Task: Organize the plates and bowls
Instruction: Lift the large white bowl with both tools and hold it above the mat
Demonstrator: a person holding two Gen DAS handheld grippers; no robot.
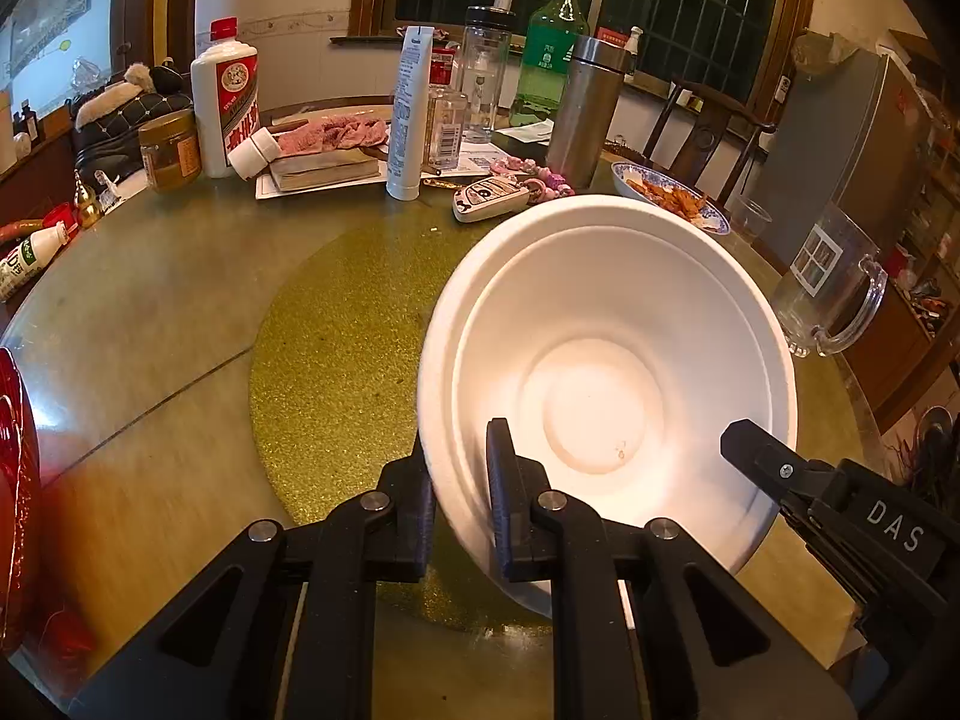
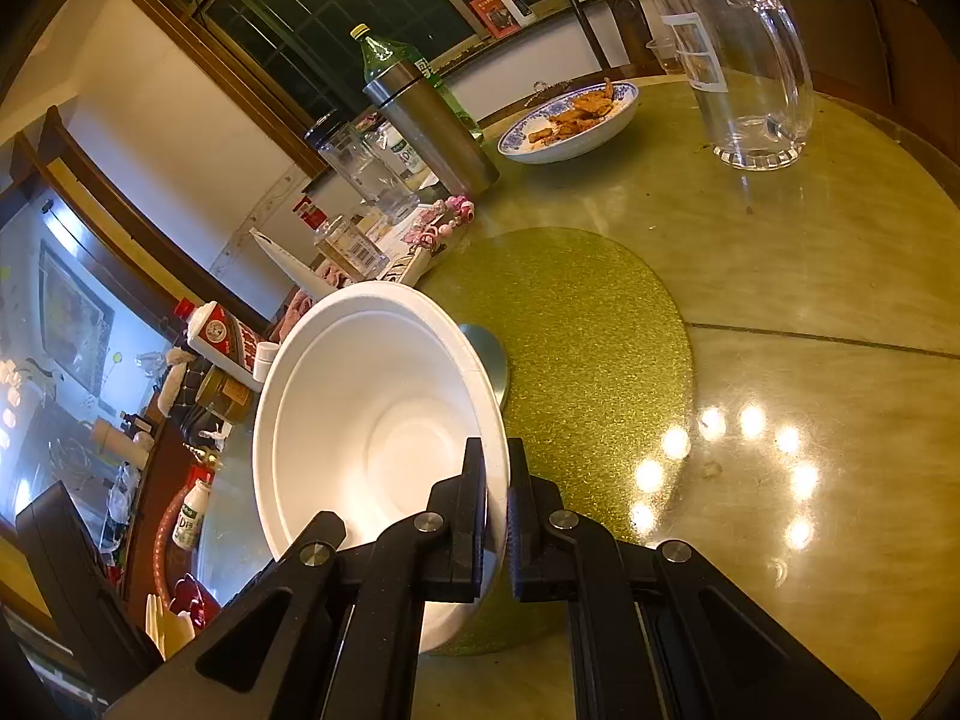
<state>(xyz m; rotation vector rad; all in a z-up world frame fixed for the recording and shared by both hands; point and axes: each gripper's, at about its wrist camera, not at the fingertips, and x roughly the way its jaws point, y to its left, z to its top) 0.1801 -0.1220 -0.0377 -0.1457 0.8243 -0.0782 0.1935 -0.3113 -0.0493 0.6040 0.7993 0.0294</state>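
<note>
Ahead of the fingers, a round greenish table (image 1: pixel 180 300) carries a glittery gold mat (image 1: pixel 336 360) at its middle, with a blue-patterned dish (image 2: pixel 570 126) (fried food in it) and a clear glass pitcher (image 2: pixel 750 66) further off.

Matt white foam bowl (image 1: pixel 606 360), glittery gold mat (image 1: pixel 336 360), glossy tabletop (image 2: pixel 810 240), clear plastic jug (image 2: pixel 744 60).

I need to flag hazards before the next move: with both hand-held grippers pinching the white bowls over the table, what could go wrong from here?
1. The left hand-held gripper and right hand-held gripper each pinch only the thin rim of the tilted white bowls; the foam-like rim may bend or slip.
2. Two bowls look nested, so the inner one could slide out.
3. The glass pitcher and food plate stand close; a swing might knock them.
</note>
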